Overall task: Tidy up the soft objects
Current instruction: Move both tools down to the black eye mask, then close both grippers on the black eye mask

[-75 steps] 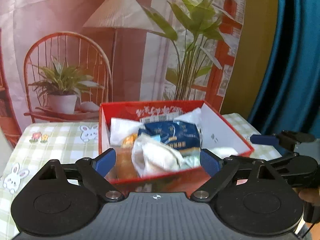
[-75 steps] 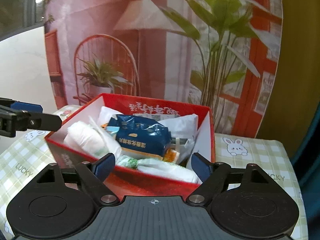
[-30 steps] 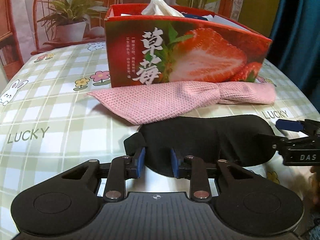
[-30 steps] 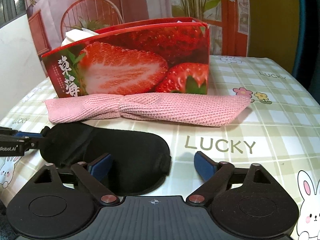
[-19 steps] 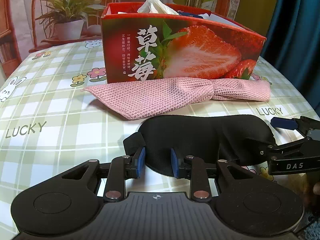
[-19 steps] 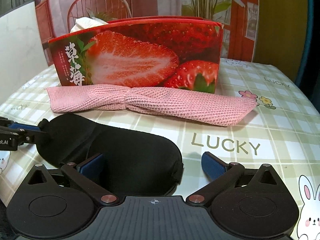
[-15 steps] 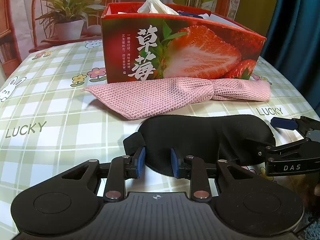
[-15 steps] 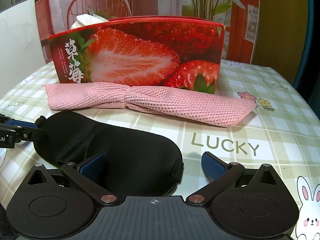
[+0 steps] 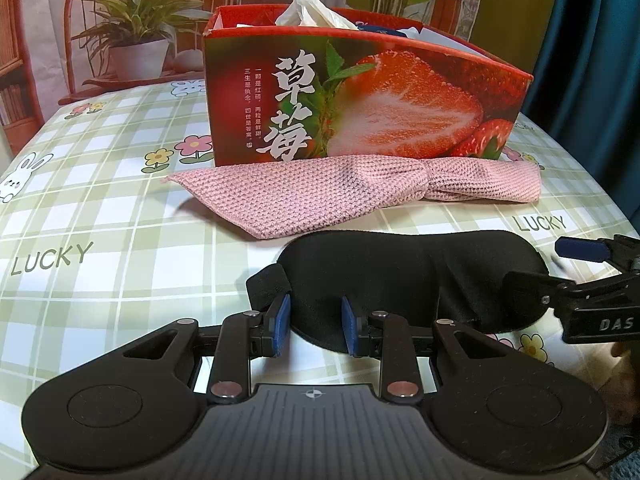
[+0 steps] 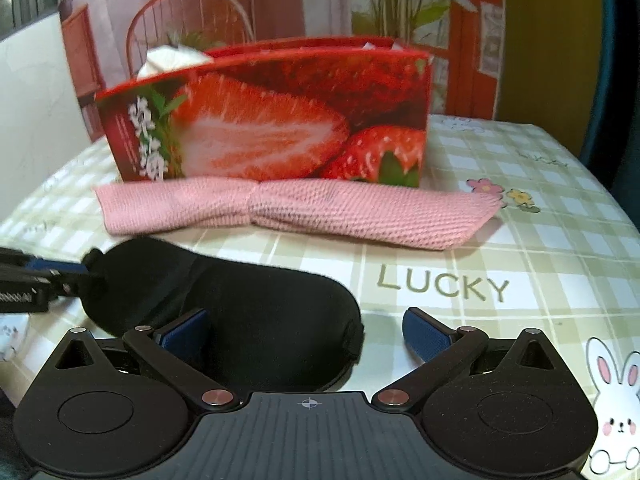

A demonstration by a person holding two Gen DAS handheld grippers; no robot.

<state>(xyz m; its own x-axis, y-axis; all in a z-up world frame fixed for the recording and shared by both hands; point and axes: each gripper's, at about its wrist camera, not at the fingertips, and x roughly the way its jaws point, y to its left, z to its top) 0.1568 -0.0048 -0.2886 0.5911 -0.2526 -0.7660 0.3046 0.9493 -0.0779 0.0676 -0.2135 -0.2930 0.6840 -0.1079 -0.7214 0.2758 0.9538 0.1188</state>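
The strawberry box (image 9: 360, 108) is being seen beyond both sets of fingers, its white tissue (image 9: 312, 12) sharp only in the left view. The pink headband (image 10: 296, 210) is lying before it. The black eye mask (image 9: 400, 276) is being pinched at one end by the left gripper (image 9: 314, 322); the right gripper (image 10: 306, 334), just opened wide, is being held released around the other end

Your black eye mask (image 9: 400, 276) looks like smooth, matt padded cloth. Beyond it, the pink headband (image 9: 352, 192) is a coarse, open knit with a rough weave. The strawberry box (image 9: 360, 100) is printed card with a slight sheen, and crumpled white tissue or thin plastic (image 9: 312, 12), hard to tell which, pokes from its top. The table (image 9: 100, 208) wears a smooth checked cover, faintly glossy.
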